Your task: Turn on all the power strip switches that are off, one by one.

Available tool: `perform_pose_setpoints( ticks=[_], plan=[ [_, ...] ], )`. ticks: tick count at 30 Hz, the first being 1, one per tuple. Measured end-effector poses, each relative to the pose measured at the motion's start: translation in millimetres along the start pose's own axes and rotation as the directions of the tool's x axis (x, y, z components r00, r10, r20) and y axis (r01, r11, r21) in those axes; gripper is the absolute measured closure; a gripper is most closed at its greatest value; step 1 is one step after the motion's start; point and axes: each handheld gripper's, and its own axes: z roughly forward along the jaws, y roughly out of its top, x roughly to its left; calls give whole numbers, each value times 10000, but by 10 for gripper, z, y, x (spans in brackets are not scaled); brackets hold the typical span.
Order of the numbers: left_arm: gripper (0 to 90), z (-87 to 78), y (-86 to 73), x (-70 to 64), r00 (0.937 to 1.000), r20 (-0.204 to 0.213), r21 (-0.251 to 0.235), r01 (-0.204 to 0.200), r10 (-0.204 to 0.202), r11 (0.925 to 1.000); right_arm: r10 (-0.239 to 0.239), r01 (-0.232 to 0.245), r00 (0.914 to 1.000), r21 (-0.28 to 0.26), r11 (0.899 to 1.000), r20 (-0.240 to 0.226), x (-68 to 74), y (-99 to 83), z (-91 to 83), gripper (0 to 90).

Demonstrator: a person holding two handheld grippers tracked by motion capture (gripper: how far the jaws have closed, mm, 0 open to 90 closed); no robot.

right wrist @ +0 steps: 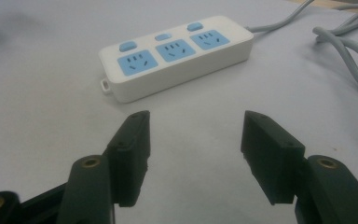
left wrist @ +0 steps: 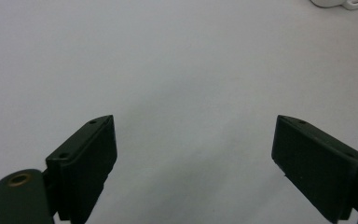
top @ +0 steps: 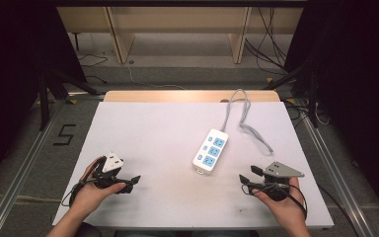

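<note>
The white table (top: pixel 153 133) carries a white power strip (top: pixel 210 149) with three blue sockets and three blue switches, lying right of centre with its long axis running away from the person and tilted slightly to the right; its grey cable (top: pixel 242 116) loops off the far end toward the table's back edge. The right gripper (top: pixel 249 180) rests near the front right edge, jaws spread with nothing between them, and in the right gripper view the strip (right wrist: pixel 177 51) lies just ahead of the tips, its short near end closest. The left gripper (top: pixel 132 180) sits near the front left, well apart from the strip, jaws likewise spread and empty over bare surface. Judged step: approach, before any contact. The next move likely calls for advancing the right gripper to the strip's near end and aligning the jaws across its width before closing
</note>
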Motion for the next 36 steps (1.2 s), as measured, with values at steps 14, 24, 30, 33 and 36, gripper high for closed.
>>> perform_pose_setpoints(
  ticks=[14,24,30,33,36],
  plan=[
    [158,24,2,-38,9999,90,135,-149,148,9998,-772,777,9970,561,9954,-96,96,111,-23,851],
    [159,40,13,-53,9997,177,175,-143,139,9997,-958,963,9954,887,9914,-98,112,326,23,900],
    [159,59,16,-70,9997,194,164,-131,127,9998,-1129,1129,9936,1215,9861,-72,89,419,128,900],
    [159,58,15,-68,9997,184,210,-134,130,9997,-1226,1221,9924,1365,9831,-50,83,464,183,900],
    [159,55,16,-68,9996,187,179,-198,195,9996,-1289,1285,9916,1563,9793,-75,90,503,240,900]
  ],
)
